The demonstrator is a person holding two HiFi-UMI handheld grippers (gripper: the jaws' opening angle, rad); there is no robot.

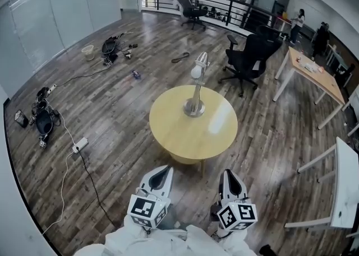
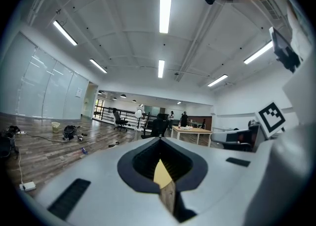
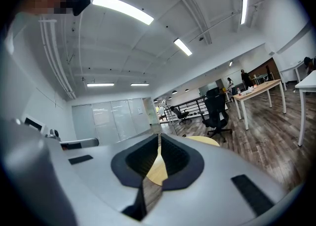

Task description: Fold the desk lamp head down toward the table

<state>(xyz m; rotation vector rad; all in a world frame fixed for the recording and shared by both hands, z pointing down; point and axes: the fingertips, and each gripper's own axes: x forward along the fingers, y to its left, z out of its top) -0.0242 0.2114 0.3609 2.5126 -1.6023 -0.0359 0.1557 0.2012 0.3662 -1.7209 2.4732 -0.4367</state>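
Note:
A silver desk lamp [image 1: 196,89] stands upright on the middle of a round yellow table [image 1: 174,131], its head [image 1: 199,64] raised at the top of the arm. Both grippers hang short of the table's near edge, apart from the lamp. My left gripper [image 1: 160,177] has its jaws together with nothing in them. My right gripper [image 1: 231,181] is shut and empty too. In the left gripper view the lamp [image 2: 139,111] shows small and far beyond the closed tips [image 2: 160,141]. In the right gripper view the tips [image 3: 159,136] point toward the table [image 3: 205,141] and the lamp [image 3: 161,102].
Black office chairs [image 1: 249,53] stand behind the table on the right, another [image 1: 190,8] by the far railing. A wooden desk [image 1: 311,70] and a white table [image 1: 345,185] are at the right. A power strip [image 1: 79,145], cables and bags lie on the wooden floor at the left.

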